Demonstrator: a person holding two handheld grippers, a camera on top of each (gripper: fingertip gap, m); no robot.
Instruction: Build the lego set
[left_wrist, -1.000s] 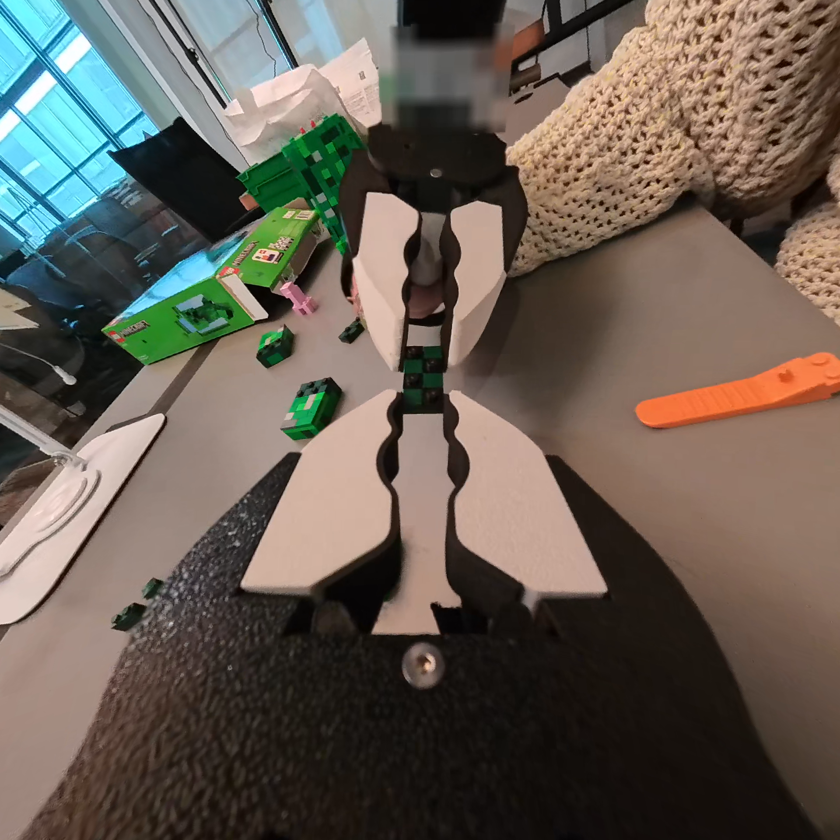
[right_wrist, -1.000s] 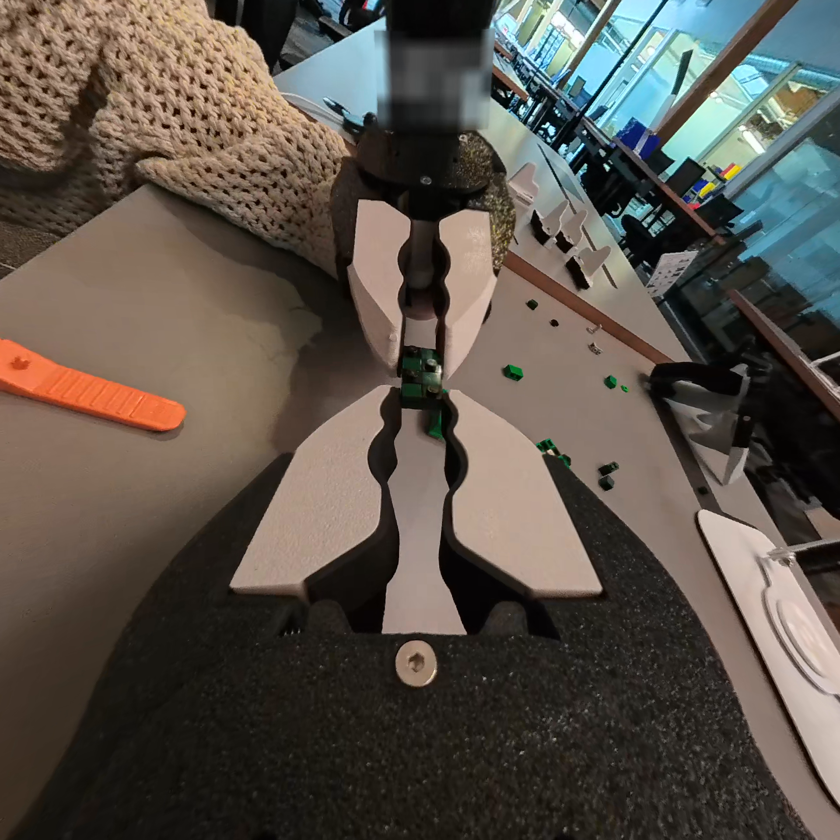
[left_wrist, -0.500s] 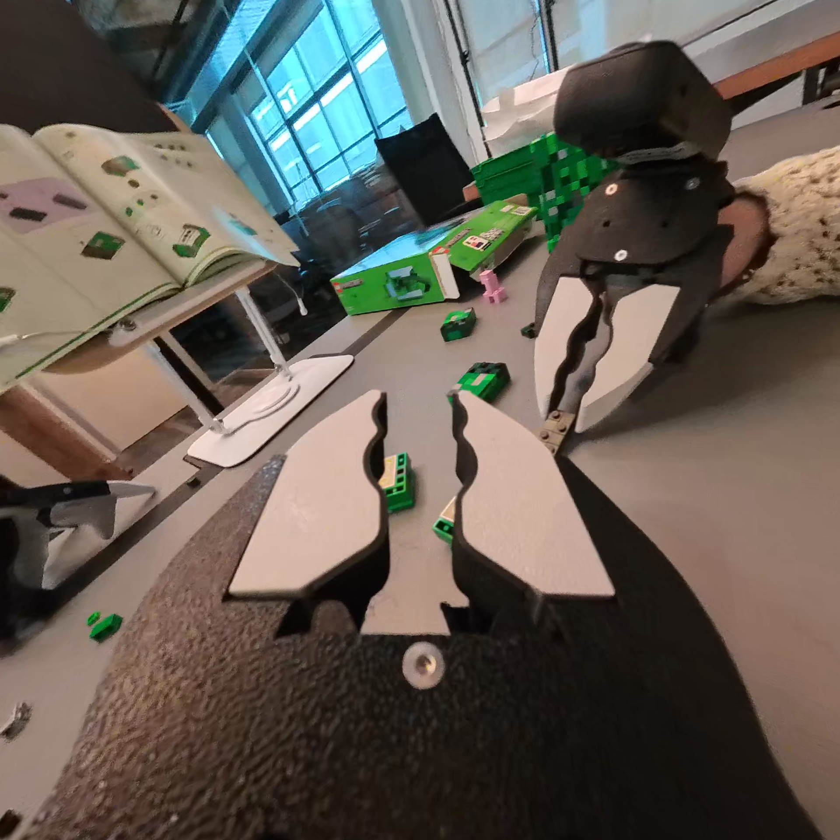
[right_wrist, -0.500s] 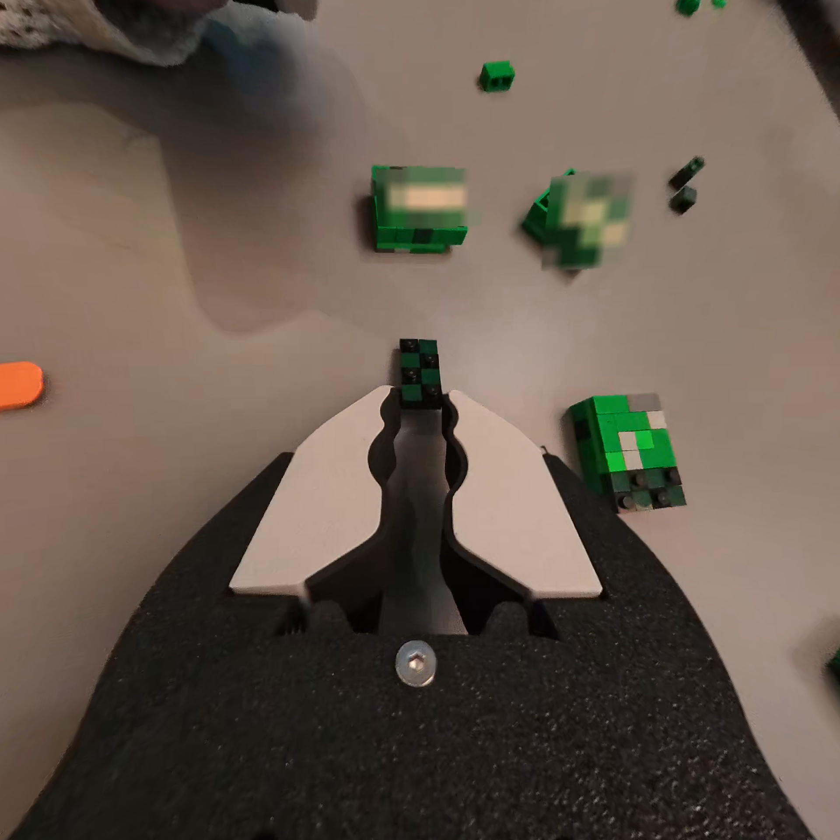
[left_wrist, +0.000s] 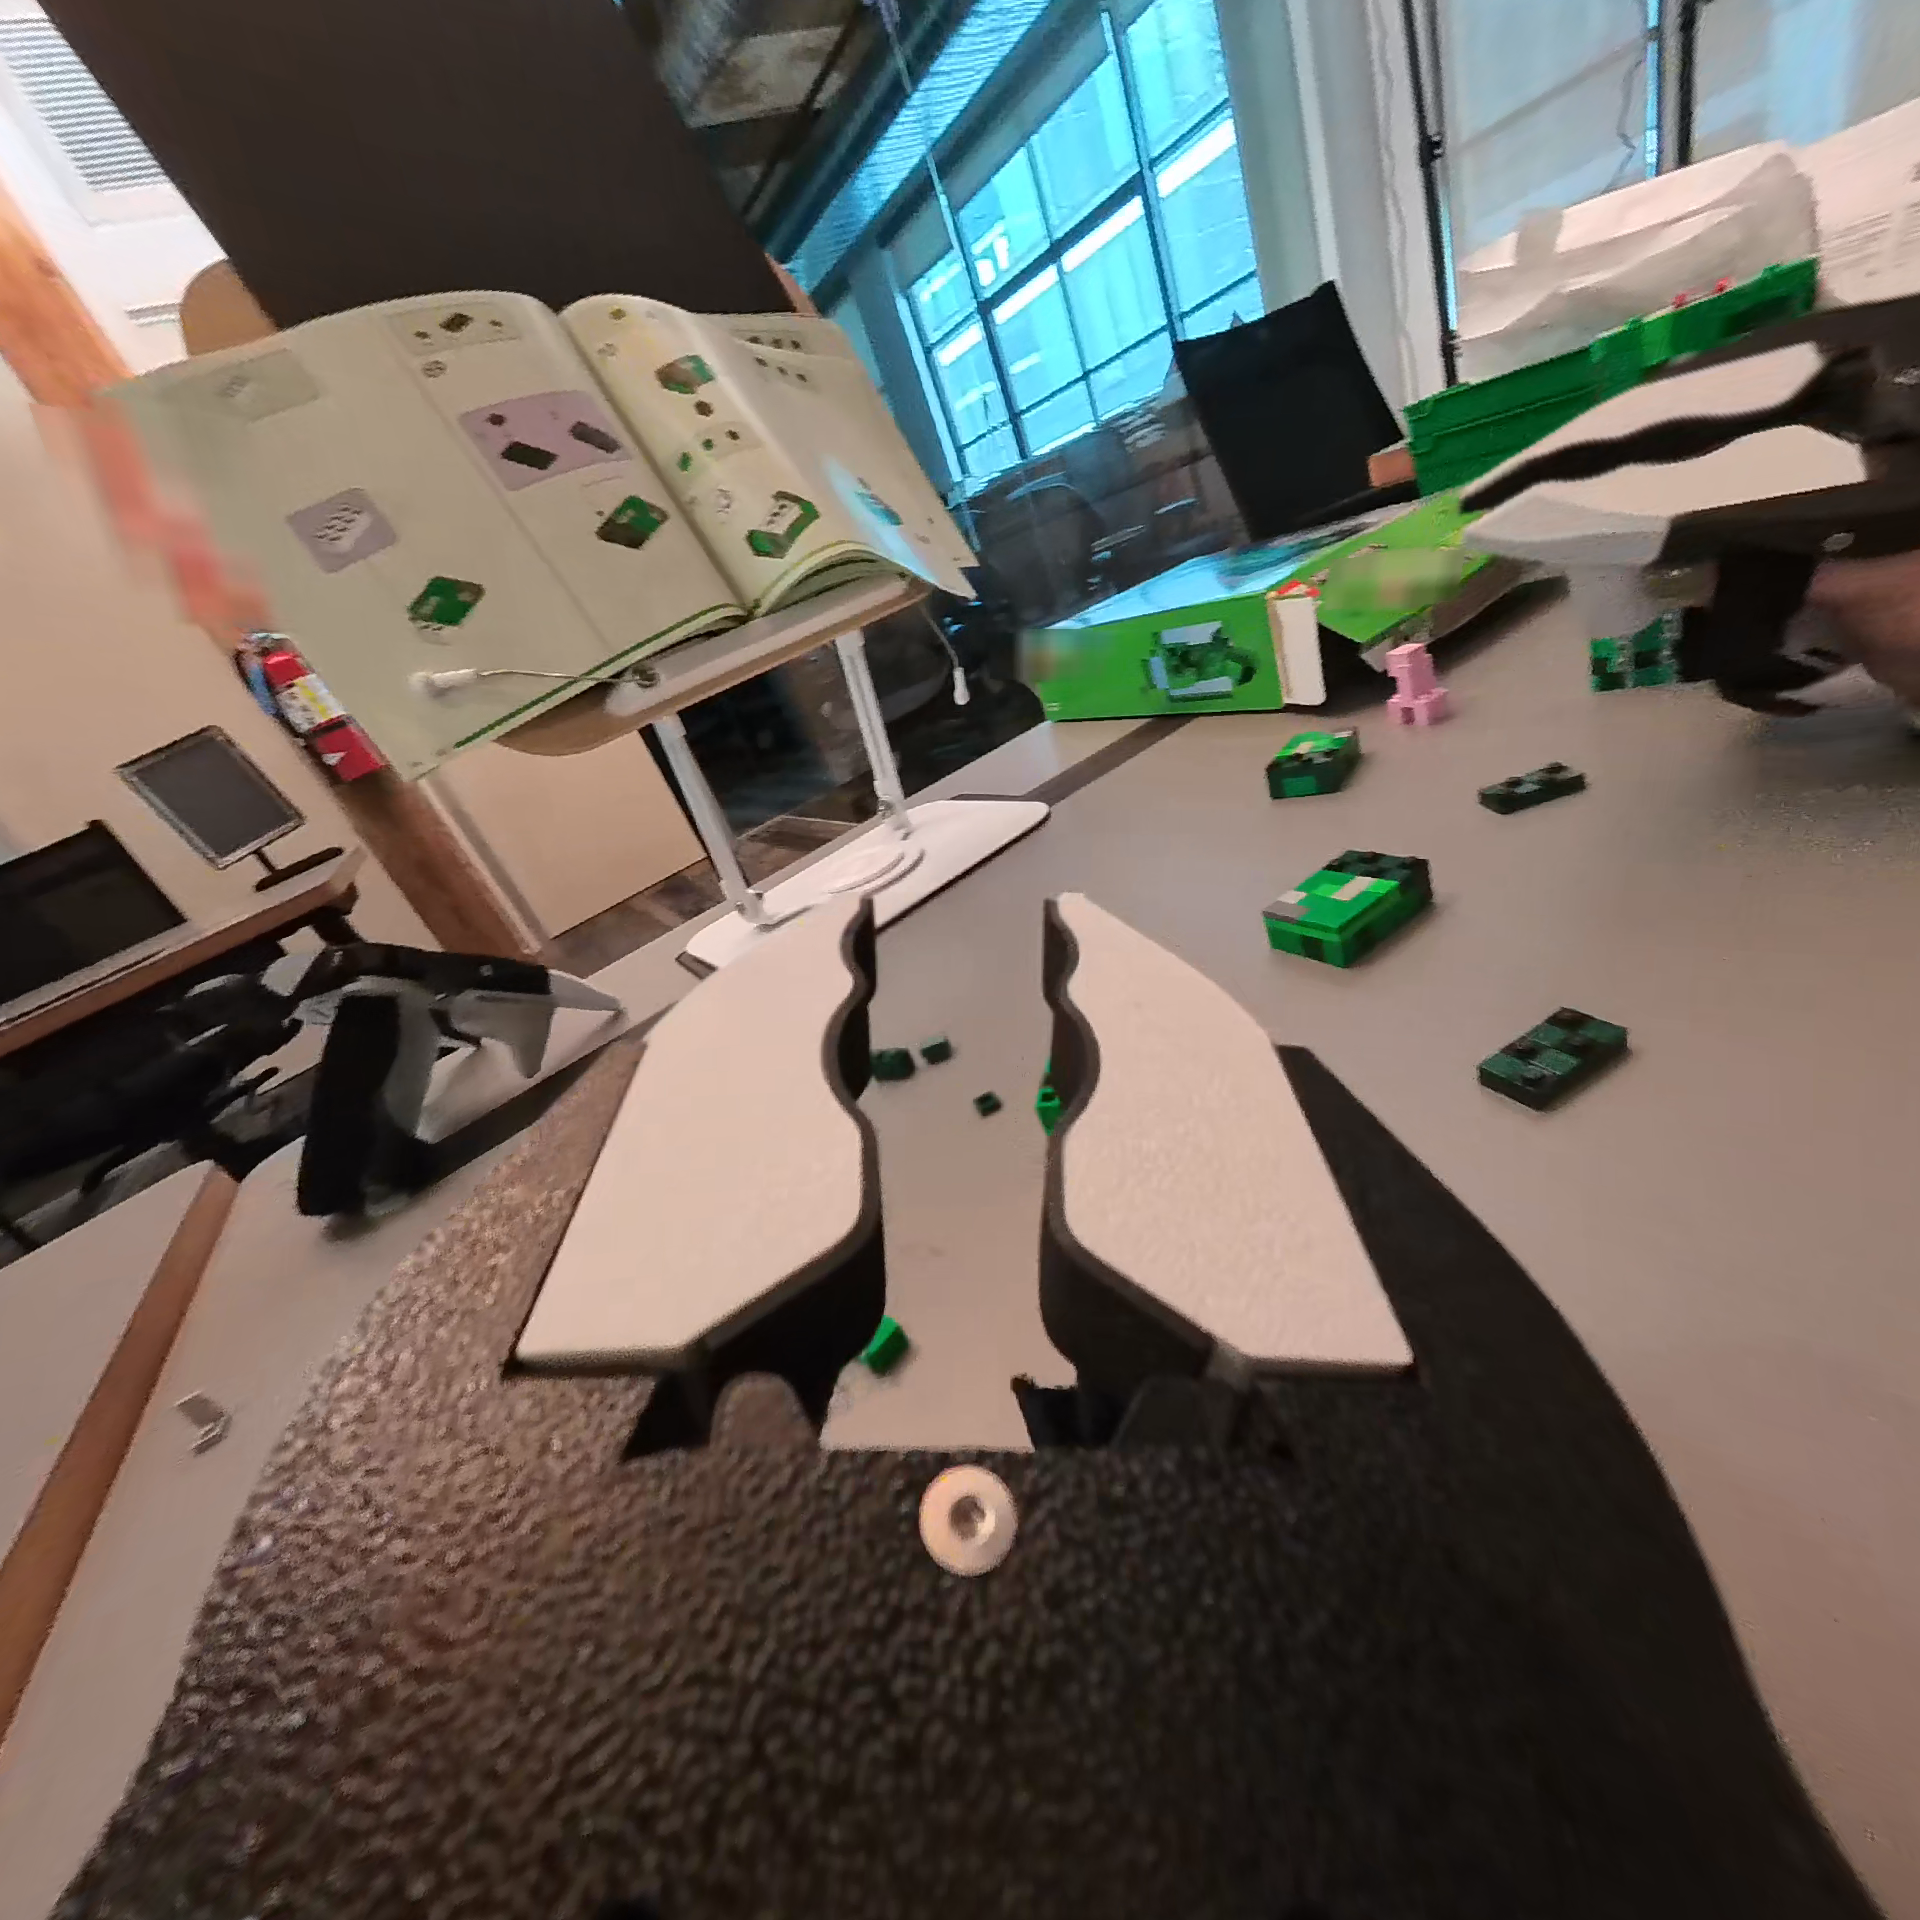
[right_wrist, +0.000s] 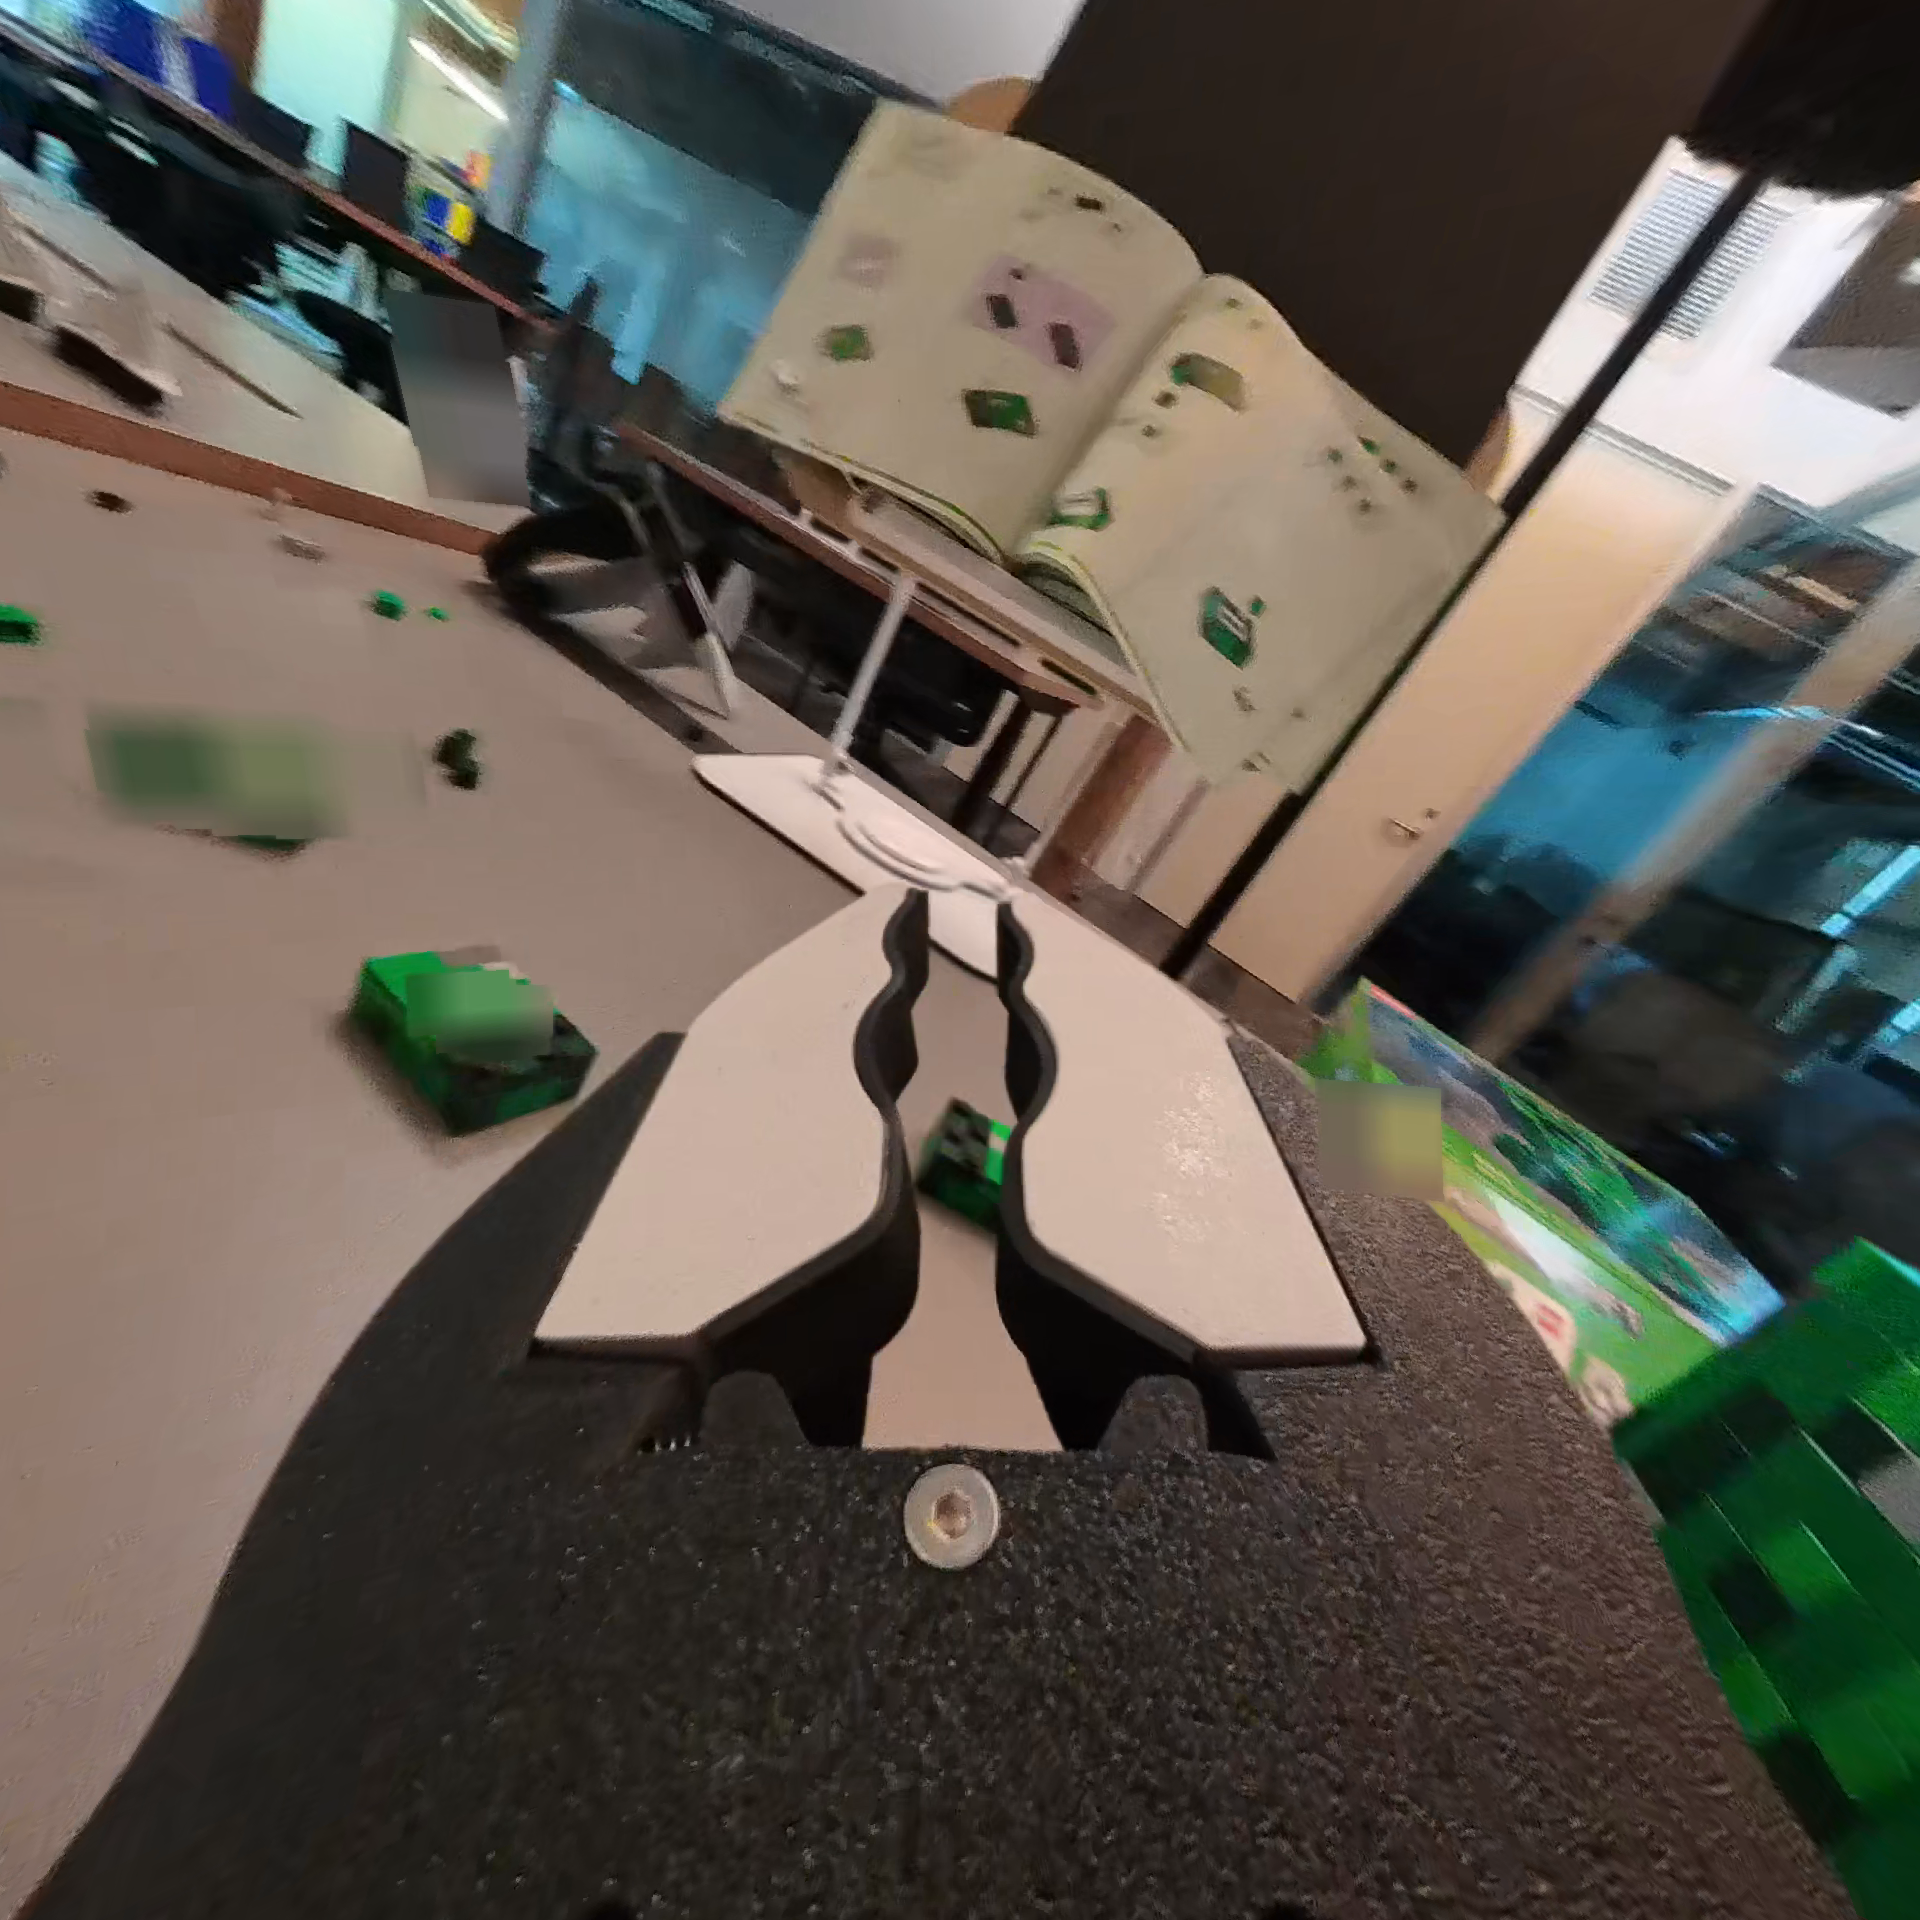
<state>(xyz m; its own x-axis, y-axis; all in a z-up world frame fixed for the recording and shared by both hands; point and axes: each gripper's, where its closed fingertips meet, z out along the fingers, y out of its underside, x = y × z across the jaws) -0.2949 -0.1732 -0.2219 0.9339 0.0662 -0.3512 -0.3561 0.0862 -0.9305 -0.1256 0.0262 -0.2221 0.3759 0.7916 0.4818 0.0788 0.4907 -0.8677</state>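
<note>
My left gripper (left_wrist: 961, 914) is open and empty above the grey table (left_wrist: 1662, 1351), with small green bits (left_wrist: 894, 1062) lying beyond its fingers. My right gripper (right_wrist: 956, 906) has its jaws a narrow gap apart with nothing between the tips. A green block with black studs (right_wrist: 966, 1153) shows through that gap, on the table below. In the left wrist view the right gripper (left_wrist: 1475, 509) hovers at the upper right. A green assembly (left_wrist: 1345, 914) and two dark green plates (left_wrist: 1553, 1055) (left_wrist: 1532, 784) lie on the table. Another green assembly (right_wrist: 468, 1039) lies to the left of my right gripper.
An open instruction book (left_wrist: 540, 499) stands on a white stand (left_wrist: 883, 862); it also shows in the right wrist view (right_wrist: 1091, 364). A green box (left_wrist: 1174, 665), a pink figure (left_wrist: 1413, 686) and a spare gripper (left_wrist: 416, 1039) are there. A large green build (right_wrist: 1818, 1507) stands close right. Left tips to right tips: about 25 cm.
The right gripper no longer holds the dark green checkered strip. Both grippers have drawn apart and tilted up from the table towards the instruction book.
</note>
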